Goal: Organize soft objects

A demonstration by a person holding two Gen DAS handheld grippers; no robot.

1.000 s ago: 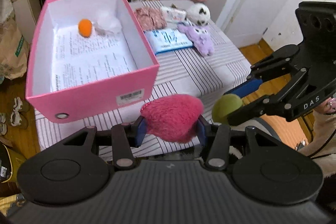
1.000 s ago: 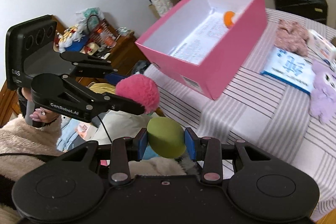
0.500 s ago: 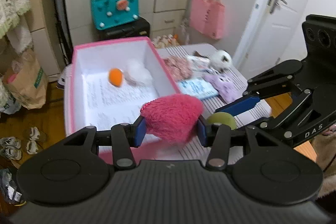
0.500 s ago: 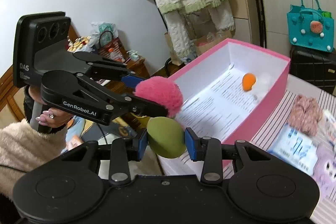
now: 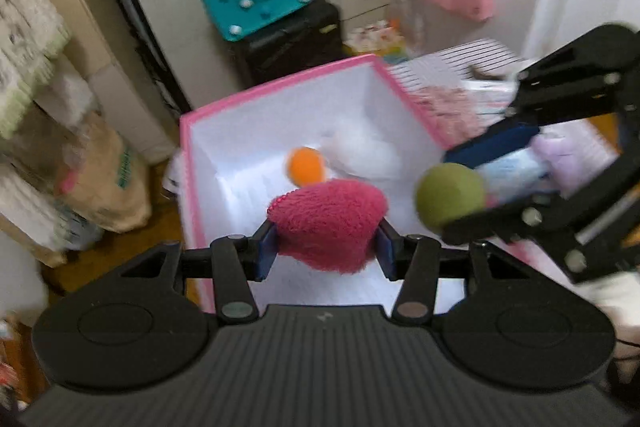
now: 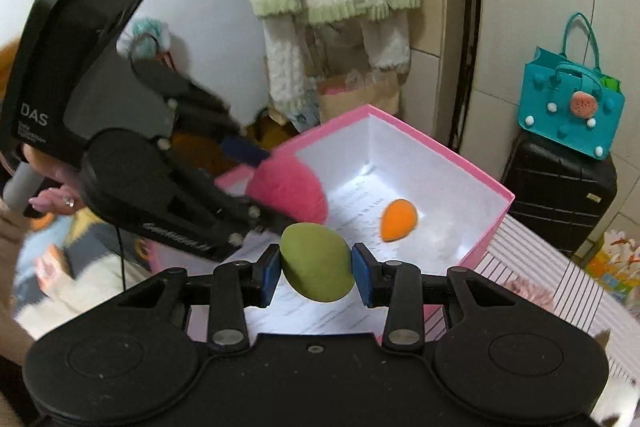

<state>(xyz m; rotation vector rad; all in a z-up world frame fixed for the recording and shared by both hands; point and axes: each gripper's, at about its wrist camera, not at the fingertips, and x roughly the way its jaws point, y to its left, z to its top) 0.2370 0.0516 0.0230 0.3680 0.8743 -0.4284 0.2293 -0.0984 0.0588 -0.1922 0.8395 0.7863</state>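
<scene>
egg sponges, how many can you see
2: an orange sponge lying in the pink box, and a green sponge held in the right tool above the box's near end. Others may be hidden.

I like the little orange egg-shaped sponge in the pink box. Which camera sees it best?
The right wrist view: the orange egg-shaped sponge lies sharp and whole on the pink box's floor. In the left wrist view it is blurred and partly hidden behind the fluffy pink puff.

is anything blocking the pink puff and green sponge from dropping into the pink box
Nothing visible blocks them. The box is open-topped, and the left gripper with the pink puff and the right gripper with the green sponge are above its floor. An orange sponge lies farther back.
</scene>
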